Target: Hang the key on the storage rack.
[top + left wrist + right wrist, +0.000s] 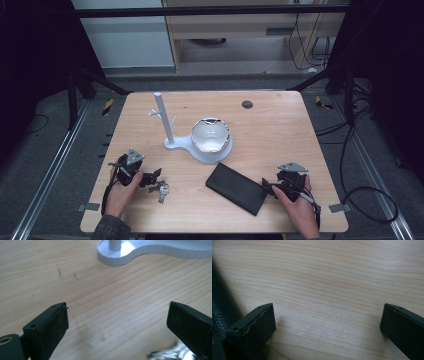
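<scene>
Left gripper [156, 176]: released, jaws wide, beside small silver metal keys [162, 189]. Right gripper [269, 186]: released, empty, by flat black leather wallet [236, 188]. Light wooden surface [270, 130].

Table [280, 130] evenly lit, surroundings dark; high view soft, low-res; metal bit [172, 353] blurred.
</scene>
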Demonstrator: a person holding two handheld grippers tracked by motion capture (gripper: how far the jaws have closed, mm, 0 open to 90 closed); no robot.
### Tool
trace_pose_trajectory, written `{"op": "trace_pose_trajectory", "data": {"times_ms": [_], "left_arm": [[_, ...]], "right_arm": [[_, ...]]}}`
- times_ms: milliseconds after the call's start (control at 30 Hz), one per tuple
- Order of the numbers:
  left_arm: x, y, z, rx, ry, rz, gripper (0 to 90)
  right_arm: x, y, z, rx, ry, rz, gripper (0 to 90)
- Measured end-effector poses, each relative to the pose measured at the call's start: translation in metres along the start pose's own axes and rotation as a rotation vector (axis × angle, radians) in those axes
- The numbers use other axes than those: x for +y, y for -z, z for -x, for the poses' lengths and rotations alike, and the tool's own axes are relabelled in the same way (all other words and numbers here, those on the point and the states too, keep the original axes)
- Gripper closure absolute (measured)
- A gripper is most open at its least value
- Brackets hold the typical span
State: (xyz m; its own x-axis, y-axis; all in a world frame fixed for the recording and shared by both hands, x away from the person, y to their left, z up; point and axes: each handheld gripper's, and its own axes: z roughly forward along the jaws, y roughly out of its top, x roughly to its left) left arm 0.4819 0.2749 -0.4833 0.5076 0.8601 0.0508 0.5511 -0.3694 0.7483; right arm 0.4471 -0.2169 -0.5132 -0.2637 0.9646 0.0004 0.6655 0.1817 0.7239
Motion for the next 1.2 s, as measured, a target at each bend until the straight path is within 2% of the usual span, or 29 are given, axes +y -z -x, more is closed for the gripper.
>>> {"op": "trace_pose_trajectory", "data": {"times_ms": [100, 167, 200, 233, 267, 300, 367, 400, 533, 600, 700, 733, 867, 1067, 1200], "left_arm": [[0.005, 0.012, 0.012, -0.012, 0.037, -0.017, 5.3], [0.007, 0.015, 0.017, -0.023, 0.032, -0.031, 5.4], [0.011, 0.02, 0.024, -0.023, 0.004, -0.067, 5.4], [0.017, 0.026, 0.035, -0.034, -0.025, -0.137, 5.4], [0.021, 0.029, 0.041, -0.04, -0.036, -0.169, 5.4], [0.021, 0.029, 0.041, -0.04, -0.036, -0.169, 5.5], [0.031, 0.035, 0.055, -0.056, -0.064, -0.25, 5.7], [0.031, 0.035, 0.055, -0.056, -0.064, -0.25, 6.4], [0.041, 0.036, 0.07, -0.083, -0.12, -0.355, 10.8], [0.043, 0.036, 0.072, -0.085, -0.134, -0.374, 12.3], [0.046, 0.032, 0.082, -0.119, -0.176, -0.435, 22.0], [0.045, 0.031, 0.084, -0.125, -0.188, -0.448, 27.0], [0.043, 0.027, 0.089, -0.136, -0.206, -0.481, 35.4], [0.039, 0.024, 0.092, -0.163, -0.205, -0.513, 44.9], [0.034, 0.019, 0.085, -0.153, -0.182, -0.534, 48.8]], "right_arm": [[0.0, 0.0, 0.0, 0.002, 0.001, -0.001, 0.4], [0.0, 0.0, 0.0, 0.003, 0.001, -0.001, 0.4], [0.0, 0.0, 0.0, 0.006, 0.003, -0.001, 0.4], [0.001, -0.001, 0.001, 0.007, 0.014, 0.0, 0.4], [0.001, -0.001, 0.001, 0.008, 0.015, -0.001, 0.4], [0.001, -0.001, 0.001, 0.008, 0.015, -0.001, 0.4], [0.001, -0.001, 0.001, 0.008, 0.012, -0.001, 0.4], [0.001, -0.001, 0.001, 0.008, 0.012, -0.001, 0.4], [0.001, -0.001, 0.0, 0.009, 0.008, 0.0, 0.4], [0.001, -0.001, 0.0, 0.01, 0.009, 0.0, 0.4], [0.002, -0.002, -0.001, 0.008, 0.01, 0.001, 0.4], [0.002, -0.002, -0.001, 0.009, 0.012, 0.002, 0.4], [0.002, -0.002, -0.001, 0.008, 0.011, 0.001, 0.5], [0.002, -0.002, -0.002, 0.002, 0.011, 0.002, 0.7], [0.002, -0.002, -0.002, 0.002, 0.01, 0.002, 0.7]]}}
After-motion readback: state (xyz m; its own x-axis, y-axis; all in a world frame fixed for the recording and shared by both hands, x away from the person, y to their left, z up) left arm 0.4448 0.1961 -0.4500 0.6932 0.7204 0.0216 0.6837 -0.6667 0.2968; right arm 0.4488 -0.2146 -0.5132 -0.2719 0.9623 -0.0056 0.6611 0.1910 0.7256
